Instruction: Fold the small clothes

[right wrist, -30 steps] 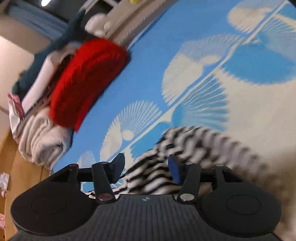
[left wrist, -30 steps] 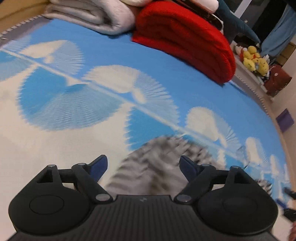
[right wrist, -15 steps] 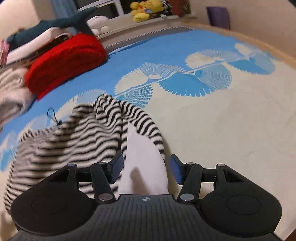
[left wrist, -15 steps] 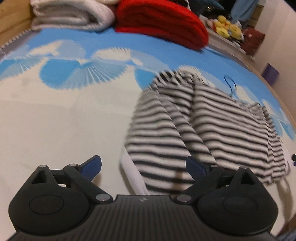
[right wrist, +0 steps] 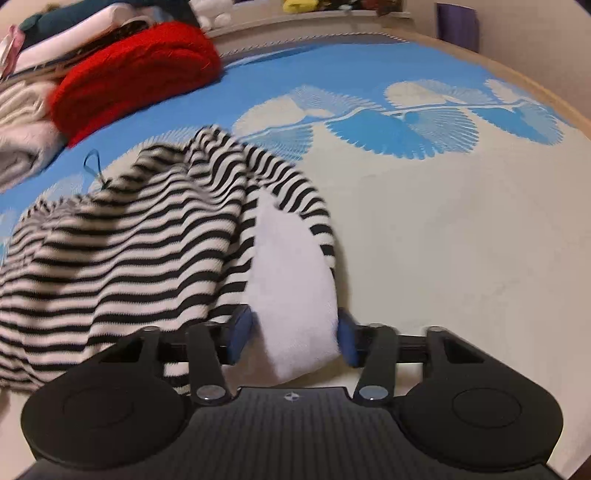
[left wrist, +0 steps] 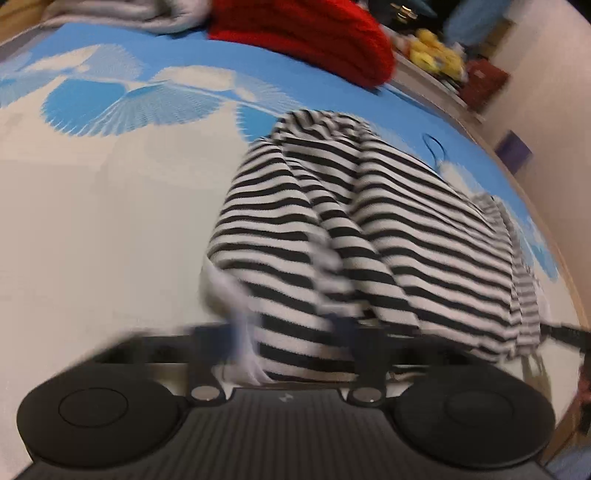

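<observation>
Up close in the left wrist view, the left gripper (left wrist: 286,332) has just been closing, and its blurred fingers (left wrist: 347,328) now sit against the near edge of the striped garment (left wrist: 369,229), with a fold of black-and-white cloth and a bit of white lining between them; they appear to pinch it. The garment lies rumpled on the bed cover (left wrist: 92,229), which is cream near the camera and blue with white fan shapes farther off. A thin dark loop (left wrist: 434,146) shows at the garment's far edge. Beyond it a red knit (left wrist: 306,33) is folded beside a grey blanket (left wrist: 133,14), and yellow soft toys (left wrist: 439,55) sit on a ledge past the bed.

Over in the right wrist view, the right gripper (right wrist: 293,338) has likewise just been closing. Its blue fingers (right wrist: 240,332) press from both sides on the white inner face of the striped garment (right wrist: 122,258), gripping that end. The rest of the cloth spreads away to the left across the bed cover (right wrist: 461,240). The red knit (right wrist: 136,70) lies at the upper left, touching a pale pile of folded things (right wrist: 22,136).
</observation>
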The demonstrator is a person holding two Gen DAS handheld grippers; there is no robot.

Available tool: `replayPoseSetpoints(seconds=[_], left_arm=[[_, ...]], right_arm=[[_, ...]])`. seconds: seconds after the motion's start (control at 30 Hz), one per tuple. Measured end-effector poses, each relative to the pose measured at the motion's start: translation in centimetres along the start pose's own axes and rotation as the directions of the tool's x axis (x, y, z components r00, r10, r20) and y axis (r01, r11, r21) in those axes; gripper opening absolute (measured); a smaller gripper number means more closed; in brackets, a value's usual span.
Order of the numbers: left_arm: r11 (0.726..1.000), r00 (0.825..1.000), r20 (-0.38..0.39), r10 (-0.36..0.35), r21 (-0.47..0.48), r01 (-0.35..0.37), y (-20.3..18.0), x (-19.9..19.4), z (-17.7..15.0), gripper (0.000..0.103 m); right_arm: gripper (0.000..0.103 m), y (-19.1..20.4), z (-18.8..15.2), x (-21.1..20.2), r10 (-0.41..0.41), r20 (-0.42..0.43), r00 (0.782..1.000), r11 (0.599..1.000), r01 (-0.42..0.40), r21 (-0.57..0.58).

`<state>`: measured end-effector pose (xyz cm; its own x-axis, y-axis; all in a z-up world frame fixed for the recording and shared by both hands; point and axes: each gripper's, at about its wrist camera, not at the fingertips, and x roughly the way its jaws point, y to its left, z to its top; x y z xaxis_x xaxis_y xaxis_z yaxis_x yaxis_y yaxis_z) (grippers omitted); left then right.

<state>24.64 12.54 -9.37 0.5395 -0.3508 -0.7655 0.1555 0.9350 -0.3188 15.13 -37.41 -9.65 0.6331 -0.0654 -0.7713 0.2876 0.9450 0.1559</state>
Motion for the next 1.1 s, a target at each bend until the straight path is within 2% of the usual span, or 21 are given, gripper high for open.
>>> replayPoseSetpoints(seconds=[0.07,0.13,0.2,0.3,0.4,0.43,0.47,0.53,0.67,0.73,0.8,0.83,0.87,0.97,1.03,1.07,1.1], left_arm=[[1.0,1.0,0.026,0.015,0.023,-0.016,0.0,-0.5,0.0,0.014],[0.999,0.998,0.048,0.026,0.036,-0.028,0.5,-1.3,0.2,0.013],[0.998,0.997,0.066,0.036,0.051,-0.039,1.2,-2.1,0.1,0.013],[0.996,0.998,0.04,0.056,0.072,-0.058,1.9,-2.0,-0.3,0.012],[0.991,0.996,0.055,0.064,0.117,-0.07,1.7,-2.6,-0.7,0.011],[0.99,0.996,0.061,0.067,0.121,-0.074,1.7,-2.9,-0.7,0.01],[0.989,0.995,0.07,0.077,0.12,-0.085,1.9,-3.3,-0.7,0.005],[0.988,0.992,0.088,0.094,0.111,-0.103,2.4,-4.0,-0.7,0.004],[0.987,0.991,0.055,0.119,0.106,-0.124,3.8,-2.8,-0.5,0.004],[0.981,0.987,0.071,0.142,0.122,-0.15,3.6,-3.0,-0.4,0.004],[0.973,0.973,0.144,0.183,0.112,-0.2,3.6,-4.5,-0.1,0.0],[0.954,0.942,0.207,0.263,0.091,-0.286,4.1,-5.4,0.2,0.0],[0.95,0.933,0.216,0.288,0.059,-0.307,5.1,-5.8,0.5,0.0],[0.972,0.957,0.165,0.237,-0.045,-0.233,8.0,-6.1,0.9,0.0],[0.989,0.979,0.143,0.145,-0.044,-0.14,7.9,-5.8,0.6,0.001],[0.995,0.987,0.126,0.101,-0.036,-0.097,7.5,-5.6,0.4,0.008],[0.998,0.991,0.117,0.057,-0.025,-0.055,7.0,-5.3,0.2,0.021]], right_arm=[[0.01,0.1,0.0,-0.3,-0.009,0.025,1.0,1.0,0.01,-0.017],[0.007,-0.2,0.1,-1.4,-0.04,0.096,0.995,0.999,0.043,-0.031],[0.006,-1.6,0.5,-2.4,-0.074,0.162,0.984,0.997,0.072,0.015],[0.005,-4.4,0.9,-2.3,-0.075,0.162,0.984,0.991,0.055,0.124],[0.005,-4.9,1.0,-2.1,-0.069,0.16,0.985,0.988,0.045,0.147],[0.005,-4.7,1.2,-2.4,-0.067,0.178,0.982,0.988,0.04,0.152],[0.005,-4.7,1.3,-2.8,-0.067,0.2,0.978,0.987,0.035,0.158],[0.005,-4.9,1.6,-3.1,-0.07,0.221,0.973,0.984,0.031,0.175],[0.005,-5.5,1.7,-1.3,-0.095,0.156,0.983,0.981,0.066,0.183],[0.005,-5.5,1.8,-1.3,-0.098,0.155,0.983,0.977,0.066,0.204],[0.005,-5.4,2.0,-2.6,-0.088,0.206,0.974,0.975,0.042,0.22],[0.005,-5.4,2.1,-2.9,-0.096,0.22,0.971,0.975,0.047,0.218],[0.005,-5.5,2.1,-2.9,-0.122,0.231,0.965,0.974,0.072,0.214],[0.006,-6.7,2.1,-1.8,-0.153,0.181,0.972,0.968,0.11,0.227],[0.006,-7.2,1.7,-1.1,-0.126,0.139,0.982,0.965,0.089,0.245],[0.006,-7.3,1.6,-1.0,-0.117,0.134,0.984,0.963,0.079,0.258],[0.008,-7.3,1.7,-1.0,-0.117,0.133,0.984,0.96,0.078,0.271]])
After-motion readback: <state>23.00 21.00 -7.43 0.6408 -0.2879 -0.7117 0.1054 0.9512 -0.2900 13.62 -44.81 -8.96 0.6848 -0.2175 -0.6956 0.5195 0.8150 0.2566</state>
